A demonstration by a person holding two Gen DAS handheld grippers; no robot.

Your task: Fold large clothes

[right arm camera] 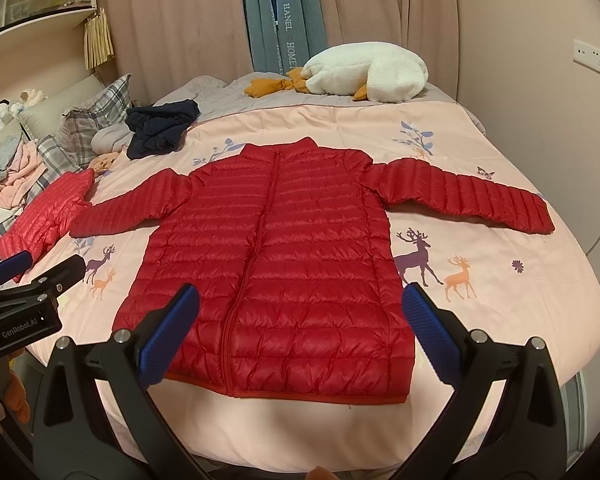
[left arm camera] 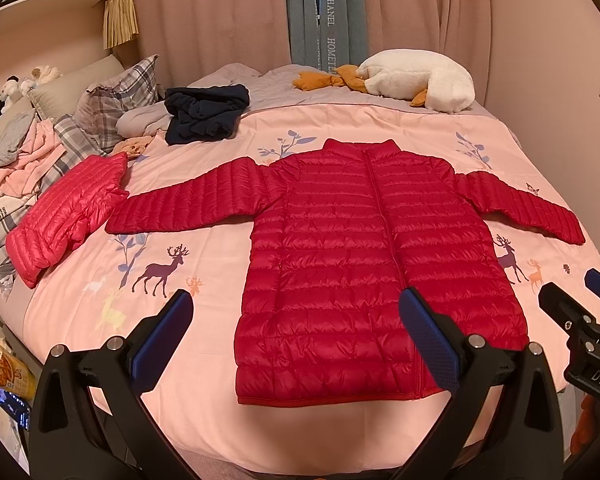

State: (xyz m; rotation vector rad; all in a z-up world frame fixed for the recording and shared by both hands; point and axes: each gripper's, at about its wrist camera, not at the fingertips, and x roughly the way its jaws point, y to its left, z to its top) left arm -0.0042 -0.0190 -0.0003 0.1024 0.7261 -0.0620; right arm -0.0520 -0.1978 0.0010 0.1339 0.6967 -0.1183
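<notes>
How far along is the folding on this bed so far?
Done: the red puffer jacket lies spread flat, zipped, sleeves out, on the pink bedspread. A pink jacket lies beside it, seemingly folded already. In hand: nothing; the left claw and right claw hang open above the hem. Left: every fold of the red jacket, perhaps also the crumpled navy garment.

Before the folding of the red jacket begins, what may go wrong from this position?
1. The red quilted puffer jacket looks shiny and padded, so open fingers may slip or catch only the top layer.
2. Its left sleeve tip lies close beside the folded pink quilted jacket; pulling the sleeve might disturb that one.
3. The left gripper and right gripper hover near each other and could collide.
</notes>
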